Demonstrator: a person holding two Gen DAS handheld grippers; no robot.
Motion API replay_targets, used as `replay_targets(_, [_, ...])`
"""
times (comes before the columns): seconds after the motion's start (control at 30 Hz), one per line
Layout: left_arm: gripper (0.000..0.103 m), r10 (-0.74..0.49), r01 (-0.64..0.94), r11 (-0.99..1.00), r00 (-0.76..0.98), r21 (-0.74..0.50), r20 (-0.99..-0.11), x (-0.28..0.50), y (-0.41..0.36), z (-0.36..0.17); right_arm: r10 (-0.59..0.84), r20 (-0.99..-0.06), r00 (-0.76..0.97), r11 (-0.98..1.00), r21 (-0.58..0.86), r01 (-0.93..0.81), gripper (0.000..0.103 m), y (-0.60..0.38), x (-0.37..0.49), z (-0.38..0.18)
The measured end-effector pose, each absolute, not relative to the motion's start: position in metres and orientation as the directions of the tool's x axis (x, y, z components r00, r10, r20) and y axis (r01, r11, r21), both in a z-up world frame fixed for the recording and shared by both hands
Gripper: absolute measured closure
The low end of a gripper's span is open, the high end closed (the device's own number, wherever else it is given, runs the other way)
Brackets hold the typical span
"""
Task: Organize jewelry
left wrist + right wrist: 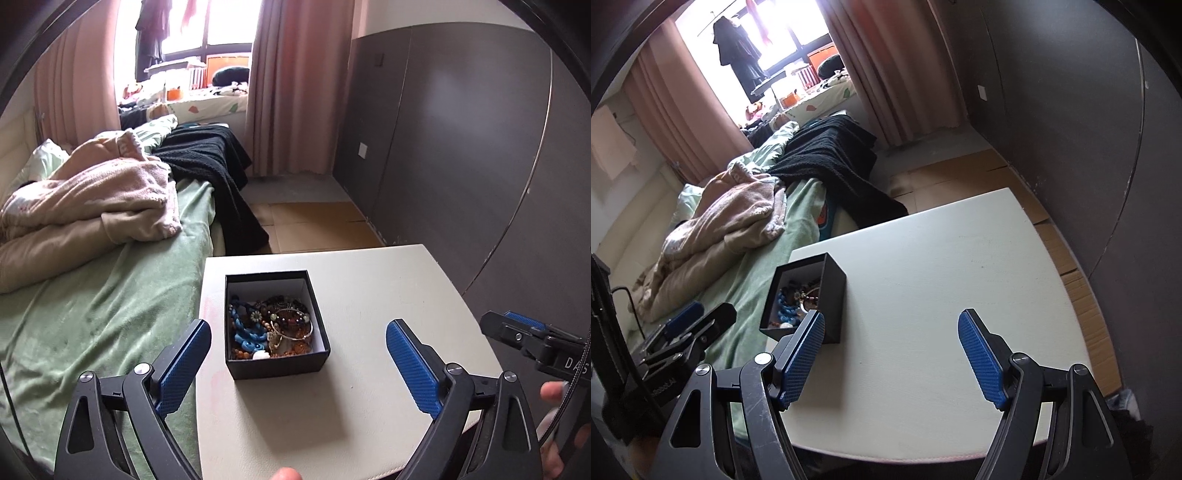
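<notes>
A small black open box (277, 365) stands on the white table (388, 295) near its left edge. Inside lies a tangle of jewelry (271, 328): blue chain links, brown beads, a thin metal bangle. My left gripper (297, 326) hovers open just short of the box, its blue pads well clear of the box on either side. My right gripper (891, 315) is open over bare table (923, 258), with nothing between its pads. The box (833, 295) sits just beyond its left finger. Each gripper shows at the edge of the other's view, the right gripper (524, 330) and the left gripper (698, 317).
A bed with a green sheet (92, 314) runs along the table's left side, with a pink blanket (92, 199) and a black cloth (214, 166) on it. A dark panelled wall (461, 147) stands to the right. Cardboard (314, 221) covers the floor beyond the table.
</notes>
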State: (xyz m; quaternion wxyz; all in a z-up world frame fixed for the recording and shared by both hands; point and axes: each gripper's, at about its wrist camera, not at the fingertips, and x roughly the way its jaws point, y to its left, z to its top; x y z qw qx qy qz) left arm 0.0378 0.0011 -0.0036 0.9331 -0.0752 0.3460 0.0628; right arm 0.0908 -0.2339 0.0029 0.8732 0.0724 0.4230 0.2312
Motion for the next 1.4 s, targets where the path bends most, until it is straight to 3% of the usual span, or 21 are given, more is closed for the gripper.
replay_targets(0.2, [0.004,0.068,-0.156,0.984,0.766,-0.081,-0.639,0.026,-0.012,-0.001,0.432,-0.705,0.563,0.898,0.281,-0.338,0.025,-0.251,0.083,0.005])
replay_targets(0.3, [0.003,0.068,-0.160,0.982,0.789,-0.097,-0.610,0.017,-0.017,0.002,0.412,-0.702,0.581,0.907,0.258,-0.331,0.008,-0.258,0.078,0.007])
replay_targets(0.5, [0.001,0.051,-0.132,0.987,0.803,-0.094,-0.594,0.008,-0.031,0.006,0.404,-0.679,0.613,0.911,0.237,-0.338,0.000,-0.266,0.066,0.015])
replay_targets(1.4, [0.001,0.079,-0.167,0.980,0.816,-0.104,-0.572,0.003,-0.018,0.011,0.417,-0.652,0.633,0.902,0.210,-0.378,0.000,-0.258,0.051,0.023])
